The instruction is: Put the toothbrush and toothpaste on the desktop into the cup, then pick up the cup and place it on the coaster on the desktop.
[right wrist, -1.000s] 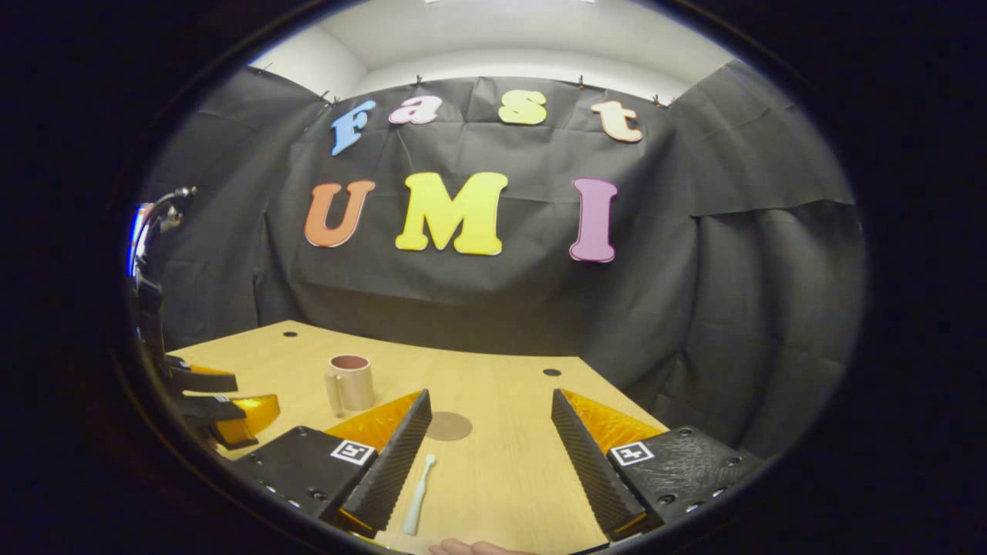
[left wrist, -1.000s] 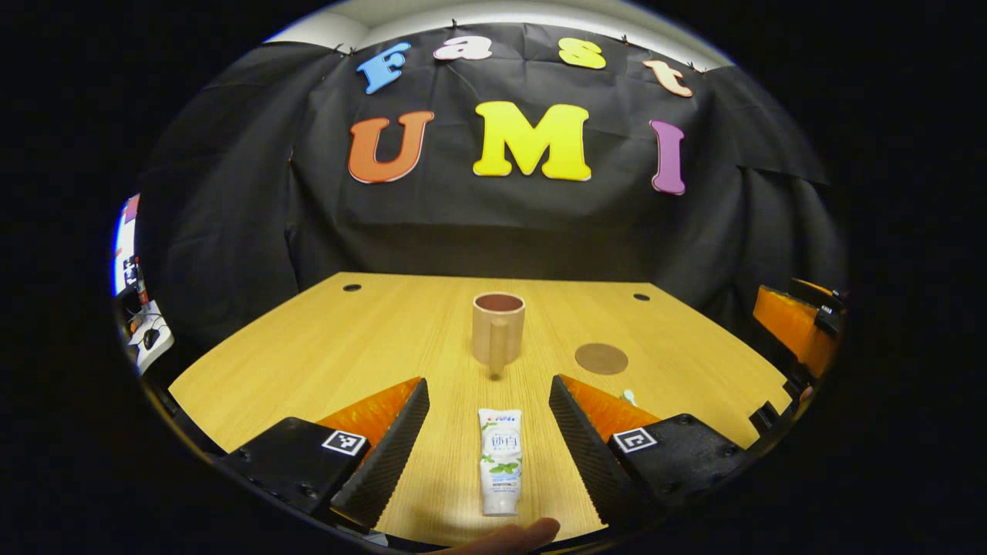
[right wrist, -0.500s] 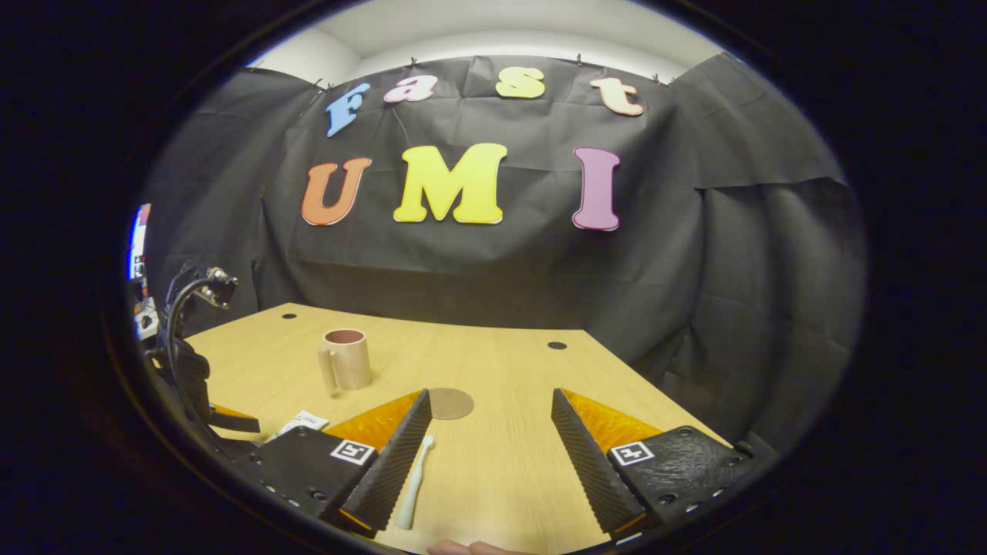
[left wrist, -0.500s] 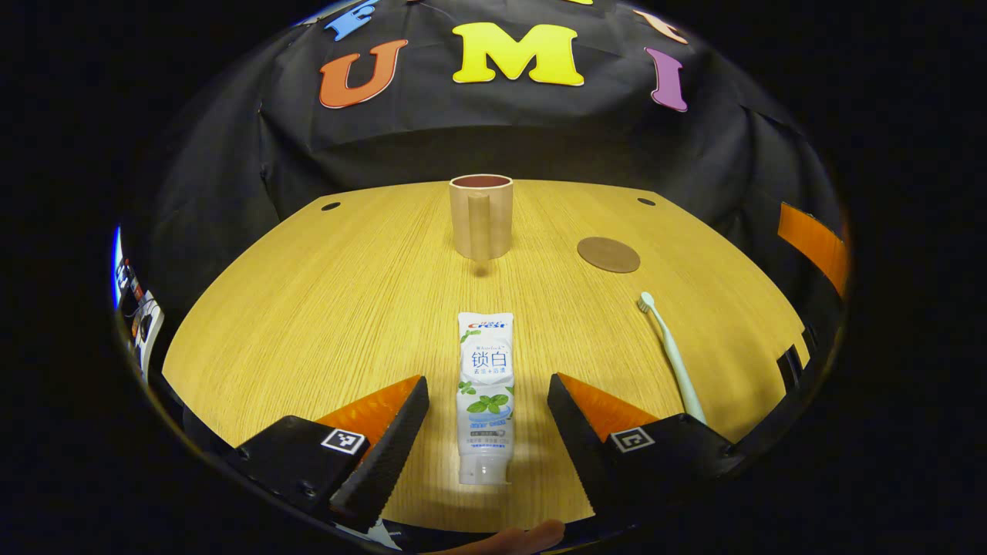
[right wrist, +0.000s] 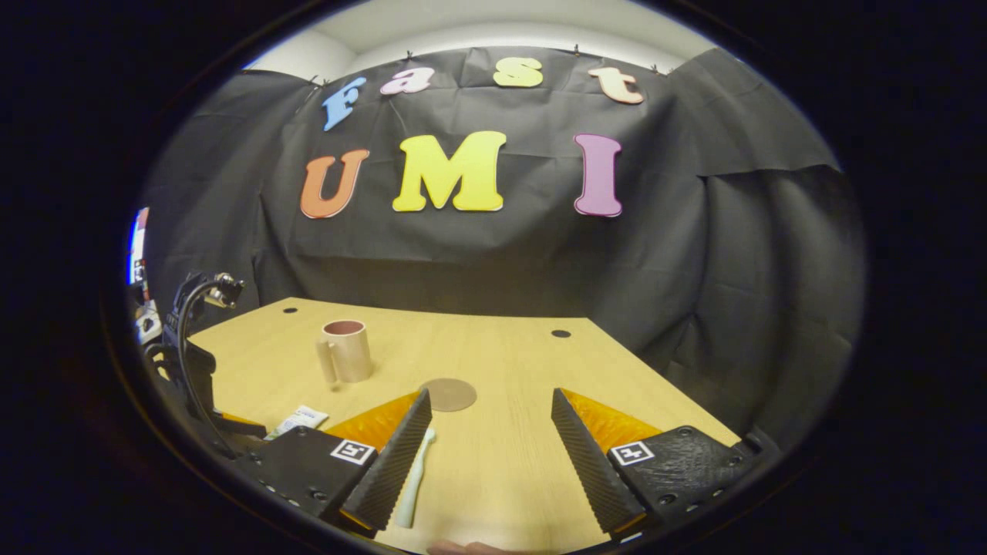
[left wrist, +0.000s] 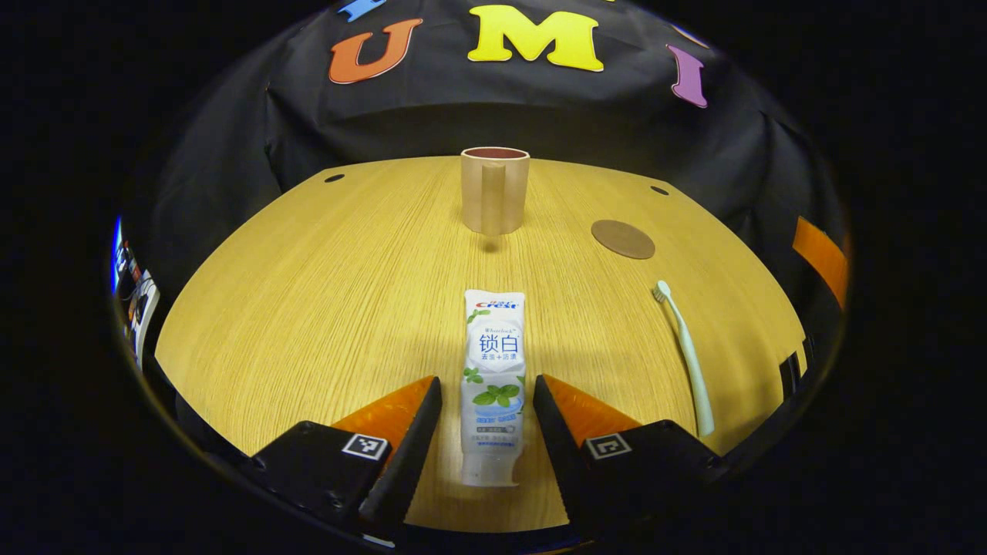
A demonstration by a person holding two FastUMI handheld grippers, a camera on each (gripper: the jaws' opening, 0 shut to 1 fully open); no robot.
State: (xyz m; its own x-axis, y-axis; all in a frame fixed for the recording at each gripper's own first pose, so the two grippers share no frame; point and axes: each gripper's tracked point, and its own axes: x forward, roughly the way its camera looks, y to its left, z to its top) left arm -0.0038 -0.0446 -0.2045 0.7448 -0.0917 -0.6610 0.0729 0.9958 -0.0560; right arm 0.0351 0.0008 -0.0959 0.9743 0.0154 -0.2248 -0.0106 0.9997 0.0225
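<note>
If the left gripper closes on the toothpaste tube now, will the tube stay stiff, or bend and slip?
The toothpaste tube lies flat between the open fingers of the left gripper. Its body looks soft, so it will probably dent under pressure. The glossy skin may slip a little. It seems light, and being flat it should not roll.
</note>
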